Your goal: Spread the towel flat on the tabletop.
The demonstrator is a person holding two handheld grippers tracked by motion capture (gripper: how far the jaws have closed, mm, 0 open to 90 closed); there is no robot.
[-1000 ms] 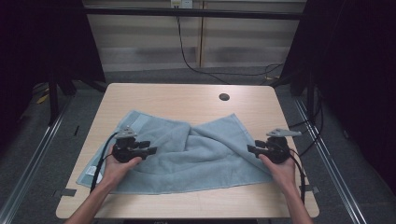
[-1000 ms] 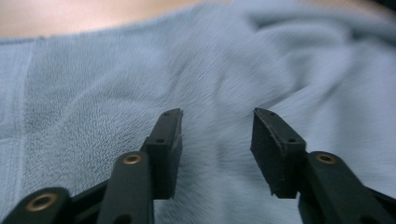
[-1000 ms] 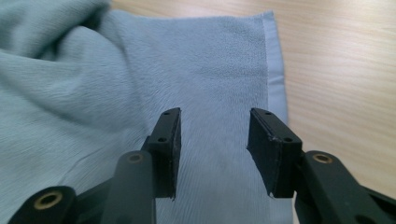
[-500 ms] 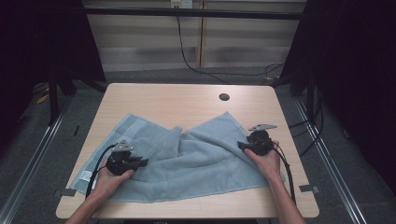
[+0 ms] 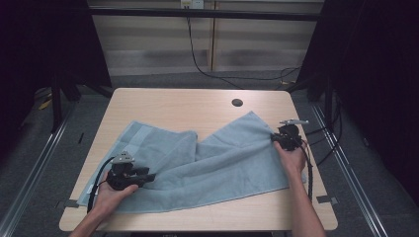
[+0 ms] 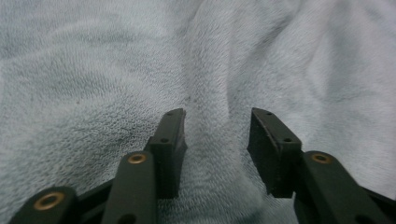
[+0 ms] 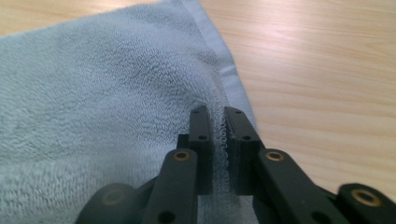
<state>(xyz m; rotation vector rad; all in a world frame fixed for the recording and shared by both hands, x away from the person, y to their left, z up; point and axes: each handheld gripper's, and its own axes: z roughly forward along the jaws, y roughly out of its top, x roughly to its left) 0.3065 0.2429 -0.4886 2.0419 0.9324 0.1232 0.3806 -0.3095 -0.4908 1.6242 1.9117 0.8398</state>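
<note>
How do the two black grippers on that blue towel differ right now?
The right gripper has just been closing and pinches a ridge of the towel near its hemmed right edge; the left gripper has just opened, its jaws apart with cloth lying loose between them. The right gripper sits at the towel's far right side, the left gripper at its near left part. Both are black, hand-held and point onto the same towel.

towel [image 5: 217,158] | pale blue terry; rumpled, spread across table; folds mid-cloth

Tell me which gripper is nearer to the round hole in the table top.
Right. The right gripper pinches the towel's edge just below the hole; the left gripper sits at the near left, far from it.
</note>
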